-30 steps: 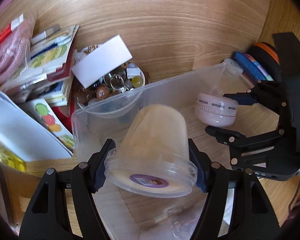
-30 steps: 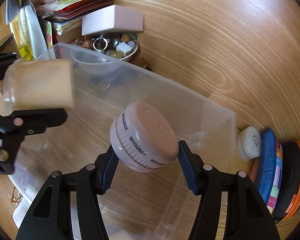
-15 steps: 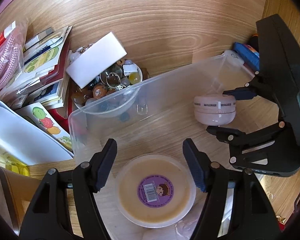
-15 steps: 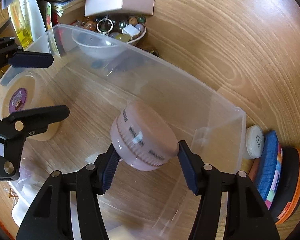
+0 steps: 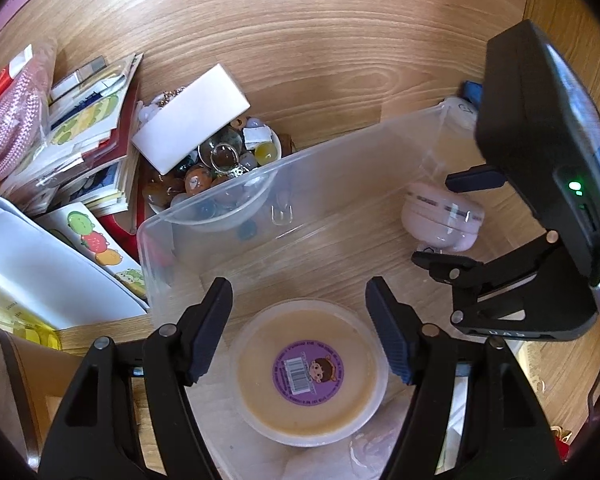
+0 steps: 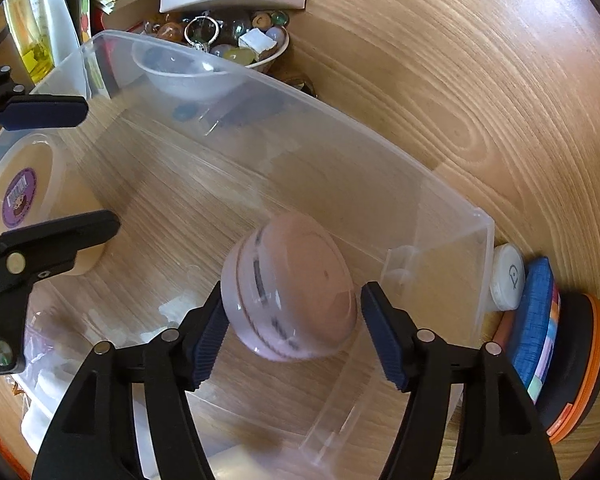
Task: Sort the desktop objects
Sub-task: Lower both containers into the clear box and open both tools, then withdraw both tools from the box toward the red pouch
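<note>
On the far left of the wooden tabletop [image 5: 340, 40] lies a loose stack of booklets and printed cards [image 5: 88, 140], with a pink mesh packet [image 5: 12, 120] at its outer edge. Just right of the stack stands a small white bowl of coloured glass beads and rings [image 5: 220, 164], and a white rectangular box [image 5: 192, 120] rests tilted across its rim.

In front of the bowl sits a clear rectangular plastic bin [image 5: 220, 200]. At the bin's left end, on its floor, stands a round translucent plastic tub of beige paste with a purple sticker on its lid [image 5: 310, 368]. The left tool [image 5: 300, 332] hangs over it with its jaws wide, the blue pads [image 5: 212, 328] clear of the tub on both sides.

Further right inside the bin is a round pale-pink jar with a banded lid [image 6: 292, 288], blurred and tilted. The right tool [image 6: 290, 320] straddles it; its jaws have just been opening, and a gap shows at the right pad [image 6: 384, 332], while the left pad sits at the jar's edge, contact unclear.

Outside the bin's right wall lie a small white round case [image 6: 508, 276], a blue patterned pouch [image 6: 536, 320] and a black disc with an orange rim [image 6: 580, 360], packed side by side.
</note>
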`<state>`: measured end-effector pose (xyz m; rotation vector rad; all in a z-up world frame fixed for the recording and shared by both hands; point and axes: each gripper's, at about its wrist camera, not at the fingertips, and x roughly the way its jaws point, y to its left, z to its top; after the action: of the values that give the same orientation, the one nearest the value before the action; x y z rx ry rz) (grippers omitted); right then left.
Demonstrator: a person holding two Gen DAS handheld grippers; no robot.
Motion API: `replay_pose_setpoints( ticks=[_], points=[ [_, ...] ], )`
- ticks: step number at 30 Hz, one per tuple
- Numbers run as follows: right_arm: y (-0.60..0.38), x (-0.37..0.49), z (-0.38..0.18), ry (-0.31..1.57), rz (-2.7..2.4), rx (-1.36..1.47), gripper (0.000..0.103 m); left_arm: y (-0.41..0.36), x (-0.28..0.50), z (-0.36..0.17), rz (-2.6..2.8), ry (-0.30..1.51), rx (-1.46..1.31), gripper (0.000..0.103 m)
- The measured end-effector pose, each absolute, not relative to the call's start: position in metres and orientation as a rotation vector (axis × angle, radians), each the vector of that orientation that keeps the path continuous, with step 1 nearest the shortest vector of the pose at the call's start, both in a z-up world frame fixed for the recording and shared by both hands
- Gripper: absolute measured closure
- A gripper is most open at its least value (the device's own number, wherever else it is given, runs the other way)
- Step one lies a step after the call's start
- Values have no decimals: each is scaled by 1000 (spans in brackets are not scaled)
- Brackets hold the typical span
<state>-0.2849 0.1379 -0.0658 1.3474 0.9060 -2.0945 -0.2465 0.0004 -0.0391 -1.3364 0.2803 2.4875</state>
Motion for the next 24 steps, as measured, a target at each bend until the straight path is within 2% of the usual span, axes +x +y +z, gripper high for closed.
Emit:
replay_pose_setpoints(
  ticks=[3, 11, 18, 24],
  points=[
    [141, -287, -63, 909, -2093, 1358, 37, -2, -246, -37, 2498, 261, -1319, 28],
    [152, -284, -41, 899, -2119, 1318, 31, -14, -231, -18, 2521, 243, -1291, 28],
    [164, -282, -19, 883, -2145, 1291, 31, -18, -213, -5, 2546, 240, -1269, 27],
    [173, -264, 0, 838, -2190, 1232, 31, -24, -190, 11, 2575, 231, -1237, 19]
  ],
)
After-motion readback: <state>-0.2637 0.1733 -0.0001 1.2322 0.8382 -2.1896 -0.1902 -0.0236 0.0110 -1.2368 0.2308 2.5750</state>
